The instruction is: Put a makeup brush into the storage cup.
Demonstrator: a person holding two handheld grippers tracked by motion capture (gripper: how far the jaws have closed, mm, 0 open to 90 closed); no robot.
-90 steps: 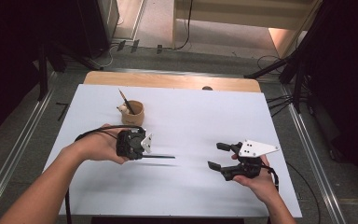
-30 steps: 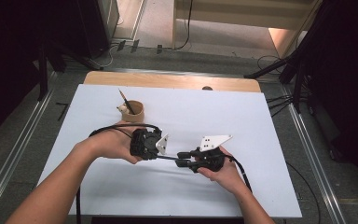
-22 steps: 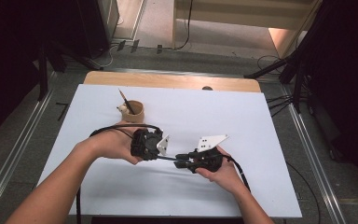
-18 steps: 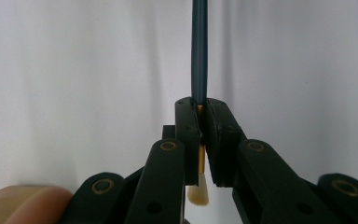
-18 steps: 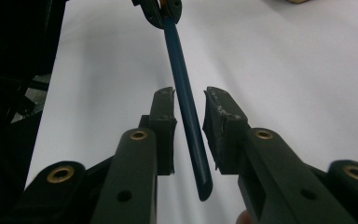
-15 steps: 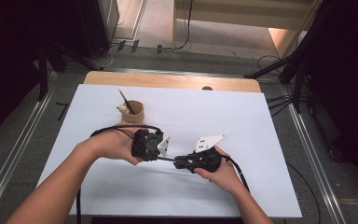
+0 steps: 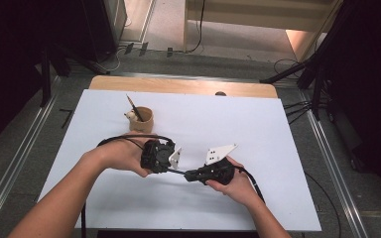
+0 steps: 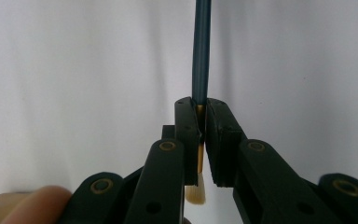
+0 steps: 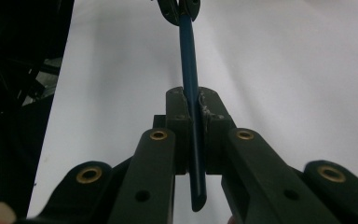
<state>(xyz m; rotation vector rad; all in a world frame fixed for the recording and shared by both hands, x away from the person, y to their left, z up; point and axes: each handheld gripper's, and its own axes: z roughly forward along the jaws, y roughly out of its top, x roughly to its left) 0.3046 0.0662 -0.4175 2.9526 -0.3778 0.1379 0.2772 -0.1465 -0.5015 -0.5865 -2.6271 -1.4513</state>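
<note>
Two claws meet near the white desk's (image 7: 278, 129) front edge: left claw (image 8: 202, 122) and right claw (image 9: 194, 114), just closed, both clamp one thin blue paintbrush (image 9: 189, 79). One tan cup (image 7: 141, 119) stands behind.

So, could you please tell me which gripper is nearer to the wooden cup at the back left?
Left. The left gripper sits just in front of the wooden cup; the right gripper is farther off, toward the table's middle.
</note>
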